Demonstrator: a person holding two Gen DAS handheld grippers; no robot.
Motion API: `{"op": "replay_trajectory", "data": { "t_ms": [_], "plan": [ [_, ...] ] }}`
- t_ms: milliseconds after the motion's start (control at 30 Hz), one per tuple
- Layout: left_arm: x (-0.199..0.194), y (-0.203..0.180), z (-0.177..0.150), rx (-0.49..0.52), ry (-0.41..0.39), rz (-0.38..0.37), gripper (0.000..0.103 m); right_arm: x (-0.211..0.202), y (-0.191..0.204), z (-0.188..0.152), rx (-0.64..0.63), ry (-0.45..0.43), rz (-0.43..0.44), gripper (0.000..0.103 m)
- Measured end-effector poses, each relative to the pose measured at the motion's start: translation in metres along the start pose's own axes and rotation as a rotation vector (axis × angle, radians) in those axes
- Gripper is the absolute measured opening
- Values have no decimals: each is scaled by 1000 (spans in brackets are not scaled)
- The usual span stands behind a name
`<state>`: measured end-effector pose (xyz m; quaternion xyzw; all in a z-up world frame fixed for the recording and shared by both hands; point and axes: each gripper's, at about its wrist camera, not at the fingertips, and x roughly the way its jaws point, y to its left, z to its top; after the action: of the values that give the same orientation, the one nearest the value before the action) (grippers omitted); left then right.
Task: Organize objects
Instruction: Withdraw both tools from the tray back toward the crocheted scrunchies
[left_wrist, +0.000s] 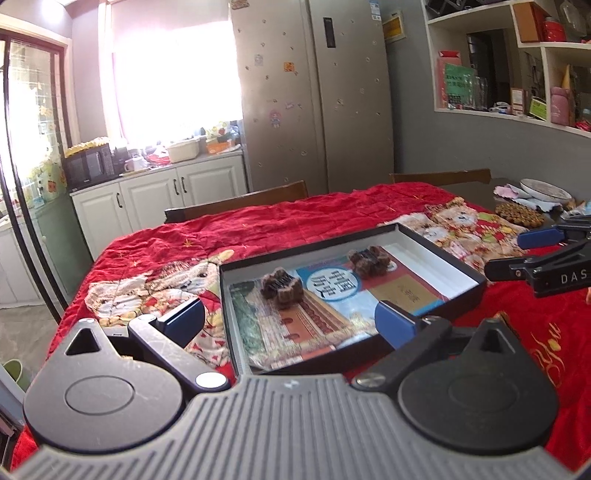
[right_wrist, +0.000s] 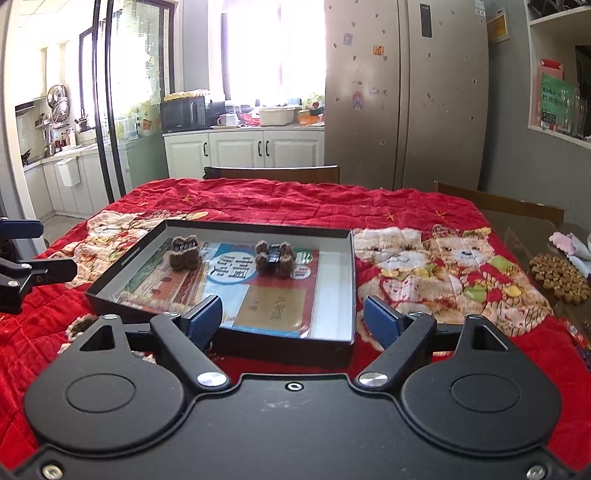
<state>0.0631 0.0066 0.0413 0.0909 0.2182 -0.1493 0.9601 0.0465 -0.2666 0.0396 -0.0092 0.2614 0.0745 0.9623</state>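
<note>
A shallow black box (left_wrist: 439, 242) (right_wrist: 334, 349) lies on the red quilted table cover. Inside it a flat book with a blue and red cover (left_wrist: 332, 295) (right_wrist: 266, 299) lies with two brown fuzzy hair clips on top, one at the left (left_wrist: 281, 288) (right_wrist: 184, 253) and one at the right (left_wrist: 369, 260) (right_wrist: 275, 258). My left gripper (left_wrist: 291, 317) is open and empty just before the box's near edge. My right gripper (right_wrist: 293, 317) is open and empty at the box's near rim. It also shows in the left wrist view (left_wrist: 532, 251).
A brown beaded trivet (right_wrist: 559, 278) (left_wrist: 519, 214) and a plate (left_wrist: 545, 188) sit at the table's right end. Wooden chair backs (right_wrist: 273, 173) stand behind the table. A fridge (right_wrist: 406, 92) and kitchen cabinets (right_wrist: 243, 147) stand further back.
</note>
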Motion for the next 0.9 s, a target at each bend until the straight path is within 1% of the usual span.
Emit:
{"op": "replay_trajectory", "data": {
  "t_ms": [167, 333, 733, 833, 900],
  "plan": [
    [-5, -3, -8, 25, 17, -4, 102, -5, 7, -13, -9, 28, 19, 83],
    [-10, 0, -15, 4, 41, -34, 102, -8, 11, -23, -14, 42, 33, 83],
    [-18, 6, -28, 6, 66, -29, 102, -15, 15, -32, 3, 43, 73, 83],
    [-17, 7, -34, 6, 86, -36, 102, -15, 18, -36, 2, 44, 95, 80],
    [-16, 8, -39, 6, 99, -37, 102, -15, 21, -39, 4, 47, 119, 76]
  ]
}}
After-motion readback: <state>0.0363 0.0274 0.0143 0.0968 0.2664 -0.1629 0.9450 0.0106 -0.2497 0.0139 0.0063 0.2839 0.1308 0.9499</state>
